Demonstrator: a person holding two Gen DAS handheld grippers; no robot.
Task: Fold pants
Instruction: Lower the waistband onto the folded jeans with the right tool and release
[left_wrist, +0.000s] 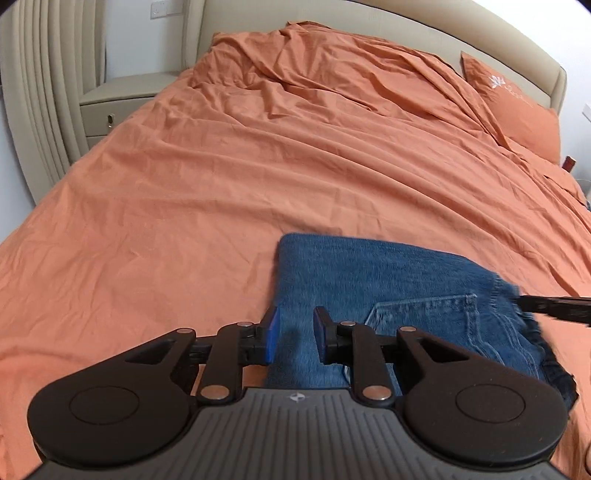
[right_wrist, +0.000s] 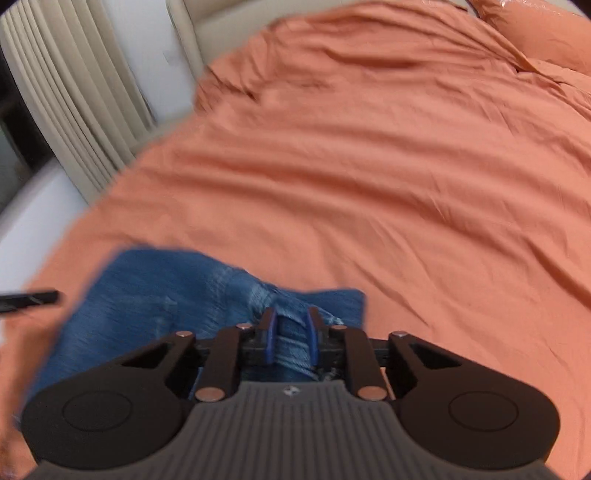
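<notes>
Pants (left_wrist: 369, 280) on orange bedsheet (left_wrist: 221, 184), left gripper (left_wrist: 295, 334) released, right gripper (right_wrist: 291, 334) likewise

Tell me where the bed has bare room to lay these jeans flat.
The wide orange sheet between the jeans and the rumpled folds near the headboard is bare. It's crowded at the near edge, where both claws, left and right, meet the denim.

My right camera is blurry, so the jeans (right_wrist: 155, 291) look smeared. My own tongs hide the near part of the jeans (left_wrist: 354, 280) in both views. The other tongs (left_wrist: 554, 308) are cut off by the picture's edge. The pillow's (left_wrist: 517, 110) white print is too small to read.
</notes>
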